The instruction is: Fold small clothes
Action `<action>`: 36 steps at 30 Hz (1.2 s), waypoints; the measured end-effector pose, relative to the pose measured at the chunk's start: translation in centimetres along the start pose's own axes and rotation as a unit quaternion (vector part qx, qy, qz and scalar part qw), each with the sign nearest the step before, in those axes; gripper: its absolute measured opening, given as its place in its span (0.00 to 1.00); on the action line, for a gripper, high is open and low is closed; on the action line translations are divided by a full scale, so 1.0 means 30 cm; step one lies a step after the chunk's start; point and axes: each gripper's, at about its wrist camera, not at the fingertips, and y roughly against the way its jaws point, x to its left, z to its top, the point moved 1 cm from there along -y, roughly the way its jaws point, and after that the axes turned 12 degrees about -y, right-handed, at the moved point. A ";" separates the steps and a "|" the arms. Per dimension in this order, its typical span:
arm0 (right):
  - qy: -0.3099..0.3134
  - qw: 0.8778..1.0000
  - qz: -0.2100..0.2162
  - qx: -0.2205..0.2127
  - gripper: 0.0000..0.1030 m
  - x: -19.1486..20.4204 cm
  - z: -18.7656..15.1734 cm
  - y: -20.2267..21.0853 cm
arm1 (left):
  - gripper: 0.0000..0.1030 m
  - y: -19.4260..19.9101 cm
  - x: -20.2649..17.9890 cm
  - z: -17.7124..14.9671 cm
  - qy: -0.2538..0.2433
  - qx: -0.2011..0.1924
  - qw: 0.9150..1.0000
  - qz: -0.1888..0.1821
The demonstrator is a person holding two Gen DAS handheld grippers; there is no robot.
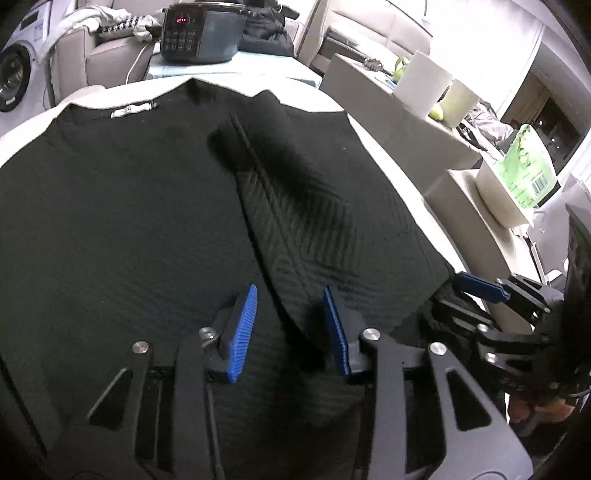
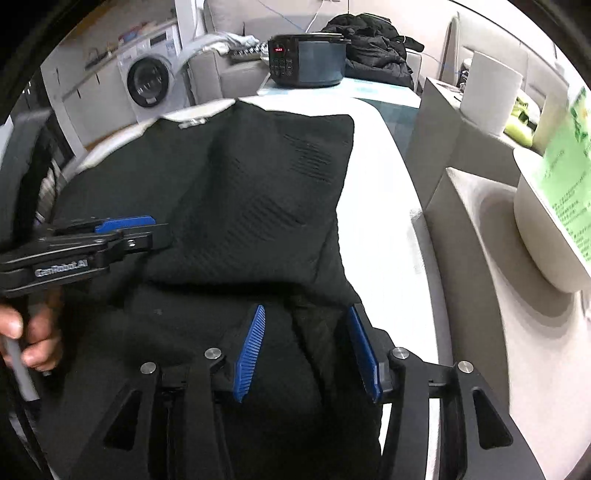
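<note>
A black knit top lies flat on a white table, neck label at the far edge. Its right side is folded inward as a panel; the top also fills the right wrist view. My left gripper is open, its blue pads low over the near hem beside the panel's edge. My right gripper is open over the near right corner of the top. It also shows at the right of the left wrist view, and the left gripper shows in the right wrist view.
A black cooker stands past the table's far end. To the right a beige counter carries paper rolls and a white tub with a green label. A washing machine stands far left. A dark jacket lies behind.
</note>
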 end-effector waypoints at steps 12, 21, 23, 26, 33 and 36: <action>-0.070 0.997 -0.016 -0.029 0.43 -0.078 0.006 0.055 | 0.20 0.037 0.000 -0.011 0.010 -0.002 1.000 0.009; -0.147 0.979 0.136 0.039 0.43 0.026 -0.002 -0.016 | 0.20 0.049 0.050 0.009 0.040 -0.009 0.999 0.002; -0.172 0.971 0.161 0.042 0.43 0.036 0.010 -0.056 | 0.23 0.064 0.070 0.001 0.048 -0.014 0.999 0.007; -0.193 0.965 0.178 0.021 0.43 0.057 0.041 -0.089 | 0.32 0.086 0.118 -0.009 0.070 -0.020 0.997 0.010; -0.275 0.934 0.228 -0.011 0.07 0.029 0.063 -0.067 | 0.37 0.109 0.177 -0.027 0.109 -0.022 0.994 -0.016; -0.300 0.918 0.260 0.012 0.07 -0.010 0.046 -0.041 | 0.41 0.101 0.177 -0.023 0.102 -0.024 0.994 -0.020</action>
